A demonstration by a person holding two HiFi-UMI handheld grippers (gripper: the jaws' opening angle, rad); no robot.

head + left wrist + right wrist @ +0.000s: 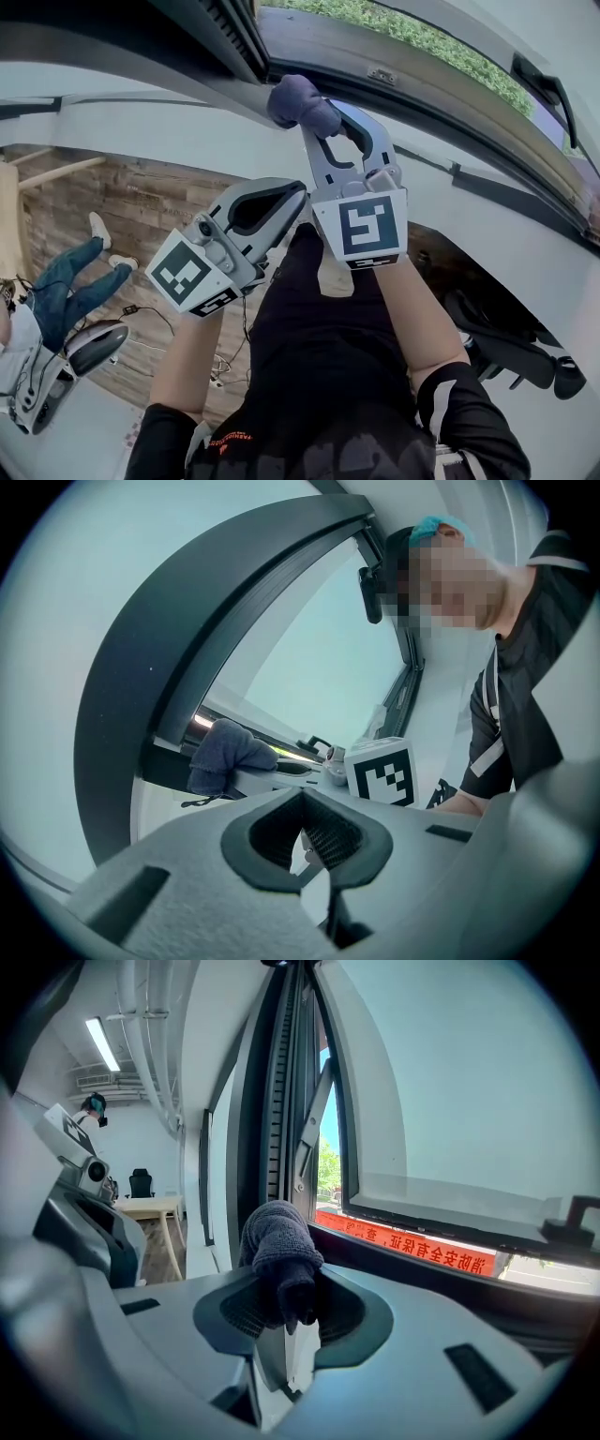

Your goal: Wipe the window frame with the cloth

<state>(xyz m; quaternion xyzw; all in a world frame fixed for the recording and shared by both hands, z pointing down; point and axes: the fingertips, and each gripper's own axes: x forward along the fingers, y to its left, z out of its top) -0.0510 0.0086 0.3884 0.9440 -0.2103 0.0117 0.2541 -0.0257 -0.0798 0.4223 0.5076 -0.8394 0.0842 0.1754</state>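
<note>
- The dark blue cloth point(279, 1241) is gripped between the closed jaws of the right gripper point(286, 1321), at the centre of the right gripper view
- In the head view, the cloth is held up at the window frame point(431, 89), at upper centre; contact cannot be made out
- The left gripper point(305, 834) is held at the lower left of the right one, jaws closed with nothing between them

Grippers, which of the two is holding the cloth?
The right gripper: it is shut on the dark blue cloth by the window frame. The left gripper is shut and empty.
</note>
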